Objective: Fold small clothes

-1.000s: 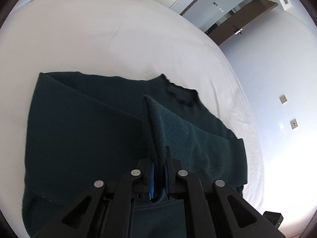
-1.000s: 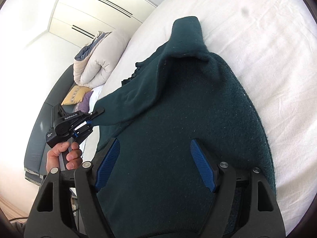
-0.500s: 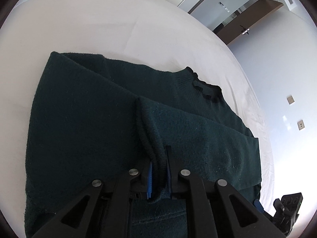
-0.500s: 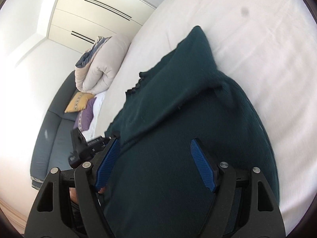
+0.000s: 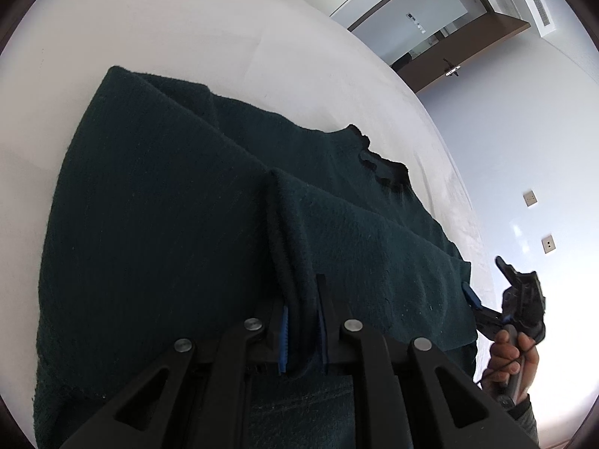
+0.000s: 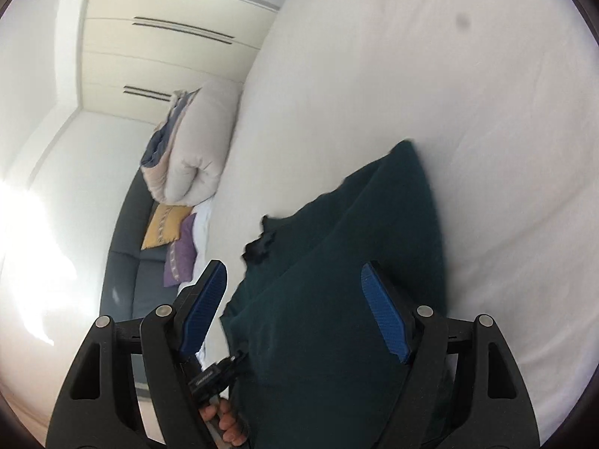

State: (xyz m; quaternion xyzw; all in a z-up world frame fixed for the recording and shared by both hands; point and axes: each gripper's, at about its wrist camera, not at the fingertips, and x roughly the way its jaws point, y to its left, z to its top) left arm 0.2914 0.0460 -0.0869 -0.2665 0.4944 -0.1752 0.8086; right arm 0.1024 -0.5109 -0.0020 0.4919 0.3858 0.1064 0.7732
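Note:
A dark green knit sweater (image 5: 168, 243) lies on the white bed (image 5: 168, 37), its frilled collar (image 5: 378, 164) to the right. My left gripper (image 5: 301, 321) is shut on a sleeve (image 5: 292, 232), which is laid across the sweater's body. My right gripper (image 6: 295, 307) is open and empty above the sweater (image 6: 337, 318) near its edge. It also shows at the right of the left wrist view (image 5: 498, 303), held in a hand.
A folded duvet (image 6: 191, 161) lies at the bed's far end. A dark sofa (image 6: 127, 262) with yellow and purple cushions stands beside the bed. Wardrobe doors (image 6: 168, 37) are behind. A brown door (image 5: 449, 67) and wall sockets are beyond the bed.
My left gripper has carried the sleeve further across the sweater's body and lower. My right gripper has moved back towards the sweater's edge, still open.

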